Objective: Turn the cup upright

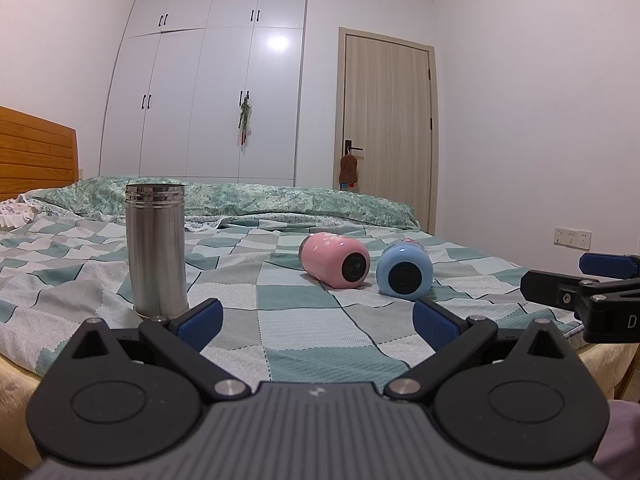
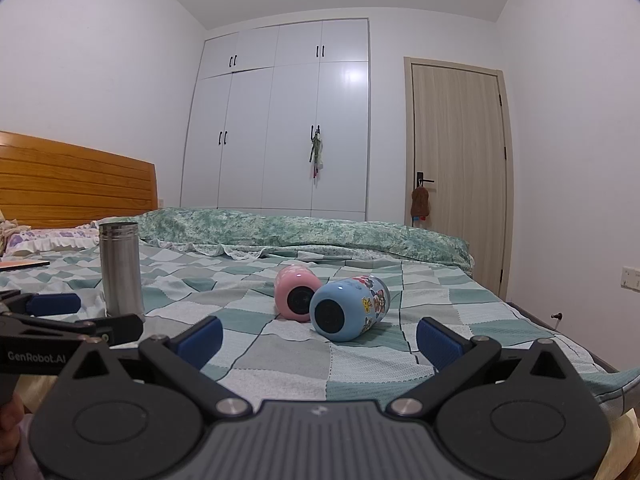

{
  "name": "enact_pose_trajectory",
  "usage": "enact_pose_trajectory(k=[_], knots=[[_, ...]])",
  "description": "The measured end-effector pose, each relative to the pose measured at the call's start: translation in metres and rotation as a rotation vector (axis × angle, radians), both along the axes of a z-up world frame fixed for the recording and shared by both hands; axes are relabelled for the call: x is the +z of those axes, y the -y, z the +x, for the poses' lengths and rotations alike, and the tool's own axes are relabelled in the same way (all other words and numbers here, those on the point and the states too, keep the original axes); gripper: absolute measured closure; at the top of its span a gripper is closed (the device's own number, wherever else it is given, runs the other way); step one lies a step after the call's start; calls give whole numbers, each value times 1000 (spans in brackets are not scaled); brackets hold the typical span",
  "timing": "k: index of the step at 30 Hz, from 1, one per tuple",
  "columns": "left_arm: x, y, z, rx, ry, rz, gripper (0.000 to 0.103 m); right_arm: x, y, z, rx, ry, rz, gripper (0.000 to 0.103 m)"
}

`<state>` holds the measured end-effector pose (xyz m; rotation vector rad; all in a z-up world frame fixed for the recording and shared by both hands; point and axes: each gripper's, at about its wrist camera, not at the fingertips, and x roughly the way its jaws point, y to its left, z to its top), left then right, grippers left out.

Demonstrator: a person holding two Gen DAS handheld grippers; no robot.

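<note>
Two cups lie on their sides on the bed, one steel cup stands upright, and both grippers wait spread apart at the near edge.

The bed (image 1: 280, 320), covered by a green-and-white checked sheet, fills the middle of both views, with a white wardrobe (image 1: 208, 92) and a wooden door (image 1: 386, 128) against the far wall. The steel cup (image 1: 156, 250) stands upright on the left, mouth up. To its right the pink cup (image 1: 334, 260) and the blue cup (image 1: 404, 270) lie tipped over, bases toward the cameras, just beside each other; whether they touch cannot be told. The left gripper (image 1: 318, 320) and the right gripper (image 2: 320, 338) both hover at the near edge with fingers (image 2: 200, 340) wide apart, holding nothing, the blue cup lying just beyond the right one.
</note>
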<state>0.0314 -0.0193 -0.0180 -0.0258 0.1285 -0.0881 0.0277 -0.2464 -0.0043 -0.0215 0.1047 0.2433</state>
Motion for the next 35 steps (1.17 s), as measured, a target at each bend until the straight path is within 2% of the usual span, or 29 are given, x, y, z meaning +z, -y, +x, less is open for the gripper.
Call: enact_pose_trajectory(k=[35], knots=[[1,0,-1,-5,3,-2,0,0,0,-1,0,3,-5,0]])
